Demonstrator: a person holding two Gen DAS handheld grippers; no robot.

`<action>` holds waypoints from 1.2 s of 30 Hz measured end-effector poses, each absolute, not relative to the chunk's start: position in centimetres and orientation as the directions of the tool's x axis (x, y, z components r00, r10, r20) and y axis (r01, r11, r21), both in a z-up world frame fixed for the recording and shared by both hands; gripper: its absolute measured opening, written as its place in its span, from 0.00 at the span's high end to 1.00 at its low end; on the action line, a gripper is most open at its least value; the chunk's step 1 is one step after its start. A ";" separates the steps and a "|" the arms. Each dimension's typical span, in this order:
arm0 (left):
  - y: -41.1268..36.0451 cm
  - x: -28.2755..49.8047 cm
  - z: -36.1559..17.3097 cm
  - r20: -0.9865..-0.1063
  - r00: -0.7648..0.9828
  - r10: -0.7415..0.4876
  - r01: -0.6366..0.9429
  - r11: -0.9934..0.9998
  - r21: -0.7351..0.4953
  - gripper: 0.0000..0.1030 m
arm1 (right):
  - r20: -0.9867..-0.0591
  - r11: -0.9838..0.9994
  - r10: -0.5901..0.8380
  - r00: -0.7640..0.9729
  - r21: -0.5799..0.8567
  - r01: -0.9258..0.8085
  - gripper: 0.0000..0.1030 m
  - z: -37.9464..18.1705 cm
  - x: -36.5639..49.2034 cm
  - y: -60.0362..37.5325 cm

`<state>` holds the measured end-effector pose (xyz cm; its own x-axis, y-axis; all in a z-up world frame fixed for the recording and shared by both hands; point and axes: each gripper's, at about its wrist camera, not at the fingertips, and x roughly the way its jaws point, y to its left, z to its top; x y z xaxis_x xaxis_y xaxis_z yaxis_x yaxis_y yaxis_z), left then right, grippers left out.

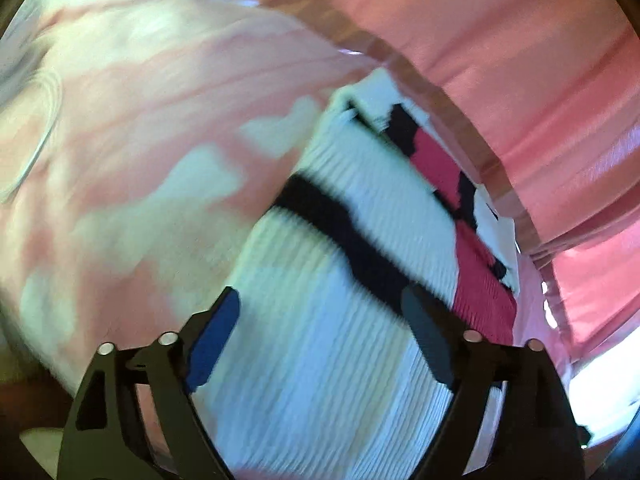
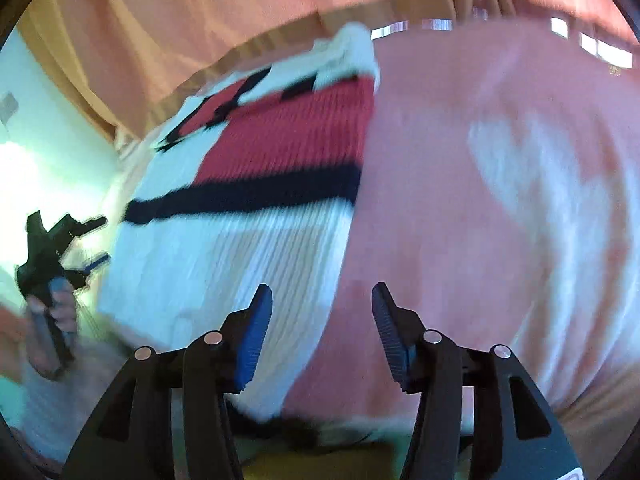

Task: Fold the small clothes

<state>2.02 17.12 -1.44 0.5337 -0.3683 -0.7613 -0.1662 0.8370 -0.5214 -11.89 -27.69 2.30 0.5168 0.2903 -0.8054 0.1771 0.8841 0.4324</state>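
Left wrist view first: the left gripper (image 1: pixel 324 332) hangs over a ribbed knit sweater (image 1: pixel 320 320), white with a black stripe and a red panel toward the far right. Jaws spread wide, nothing between them, one blue pad (image 1: pixel 214 344) on the left finger and a dark one on the right. The sweater lies flat on a pink cloth with pale patches (image 1: pixel 140 152), its far edge just beside the surface's edge, where a pink curtain (image 1: pixel 500 40) hangs behind. Everything is smeared by motion blur. No label or writing can be read on the knit.

Over to the right wrist view: the right gripper (image 2: pixel 322 332) has its jaws apart too, holding nothing, poised above the sweater's (image 2: pixel 240 200) right edge where white knit meets the pink cloth (image 2: pixel 480 220). Red panel and black stripe sit farther back. At far left, the other gripper (image 2: pixel 94 244) shows small, held in the person's hand (image 2: pixel 56 316), beside the sweater's left edge. No readable lettering here either.
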 end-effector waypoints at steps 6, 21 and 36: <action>19.6 -2.1 -2.4 -0.743 0.557 -0.371 -0.244 0.782 -0.573 0.15 | -0.735 0.822 0.396 0.550 0.551 0.143 0.42 0.6 -12.9 -25.9; 16.1 -3.0 -1.6 -0.735 0.533 -0.419 -0.144 0.811 -0.567 0.90 | -0.712 0.837 0.387 0.585 0.538 0.100 0.94 2.7 -10.8 -26.9; 11.9 -16.4 2.5 -0.768 0.367 -0.524 -0.001 0.826 -0.564 0.91 | -0.818 0.913 0.214 0.533 0.361 0.187 0.94 8.5 -24.2 -33.9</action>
<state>-16.42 11.86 2.46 0.3672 -0.5245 -0.7681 -0.0009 0.8256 -0.5642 -24.23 -33.92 8.48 0.5334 0.2142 -0.8183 0.1875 0.9134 0.3613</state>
